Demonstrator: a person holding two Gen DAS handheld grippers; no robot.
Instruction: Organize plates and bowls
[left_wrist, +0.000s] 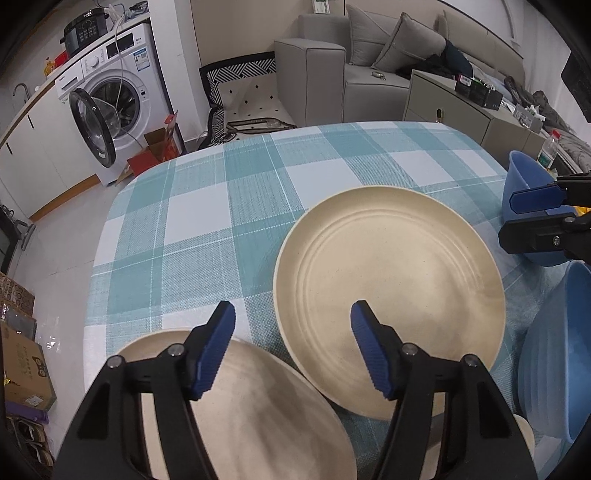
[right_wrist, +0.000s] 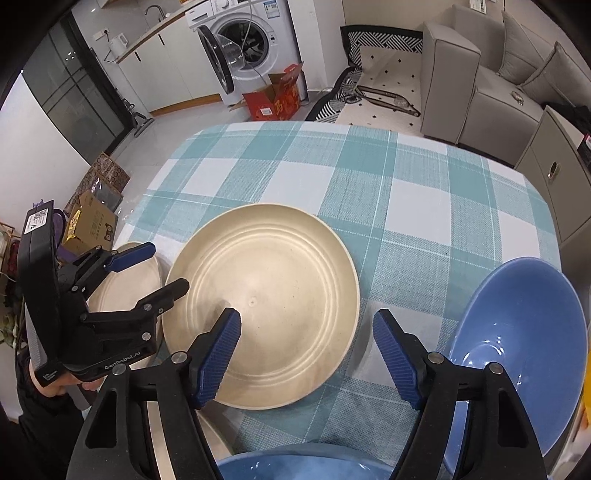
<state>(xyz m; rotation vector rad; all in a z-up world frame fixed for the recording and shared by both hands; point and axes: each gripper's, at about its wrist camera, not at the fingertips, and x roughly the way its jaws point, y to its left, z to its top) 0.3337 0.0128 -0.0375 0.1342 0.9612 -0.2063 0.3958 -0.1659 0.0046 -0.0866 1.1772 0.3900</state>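
Observation:
A large cream plate (left_wrist: 391, 299) lies on the checked tablecloth; it also shows in the right wrist view (right_wrist: 269, 302). A second cream plate (left_wrist: 255, 410) lies to its left, under my left gripper (left_wrist: 291, 332), which is open and empty above the gap between the two plates. The left gripper also shows in the right wrist view (right_wrist: 155, 266). My right gripper (right_wrist: 306, 347) is open and empty, hovering over the near right edge of the large plate. A blue bowl (right_wrist: 517, 339) sits to its right, another blue bowl (right_wrist: 303, 465) at the bottom edge.
The table (left_wrist: 258, 206) has a teal and white checked cloth. A third cream plate edge (right_wrist: 210, 439) shows near the bottom. A grey sofa (left_wrist: 332, 74), a grey cabinet (left_wrist: 450, 107) and a washing machine (left_wrist: 110, 92) stand beyond the table.

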